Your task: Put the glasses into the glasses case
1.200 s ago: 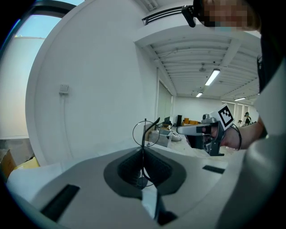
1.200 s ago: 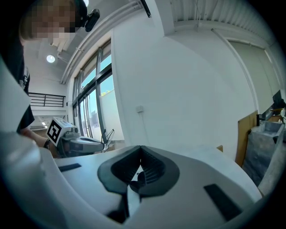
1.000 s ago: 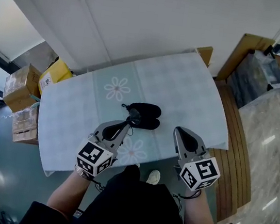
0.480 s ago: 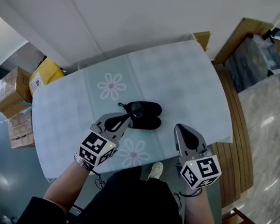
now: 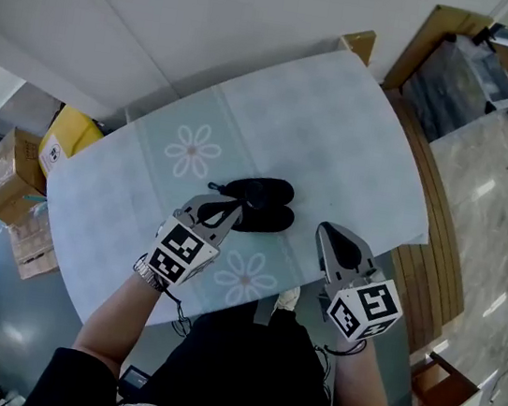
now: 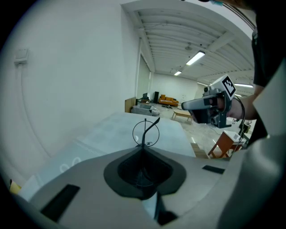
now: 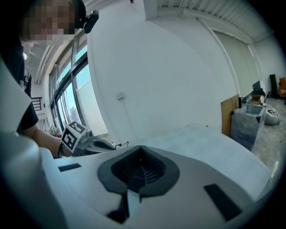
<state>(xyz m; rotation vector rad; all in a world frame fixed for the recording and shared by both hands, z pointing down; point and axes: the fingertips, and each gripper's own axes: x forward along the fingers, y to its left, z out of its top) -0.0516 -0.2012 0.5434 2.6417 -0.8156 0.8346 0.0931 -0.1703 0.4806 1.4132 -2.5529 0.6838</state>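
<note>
Left hand-held gripper (image 6: 144, 148) is closed on the glasses (image 6: 145, 132). Its own view shows the jaws pinched together w/ the thin wire frame sticking out past the tips, one round lens ring and a bent arm in sight. In the head view its tips sit just at the left end of the glasses case (image 5: 263, 204); can't tell if frame and case touch. Case is black, lying near the middle of the surface (image 5: 340, 135), which has a pale checked cover w/ flower prints.

Right hand-held gripper (image 7: 140, 147) has jaws shut, nothing btw them. It hangs over the near edge of the surface, to the right of the case and apart from it.

Cardboard boxes (image 5: 13, 180) stand on the floor at left; a wooden bench (image 5: 431, 252) runs along the right side.
</note>
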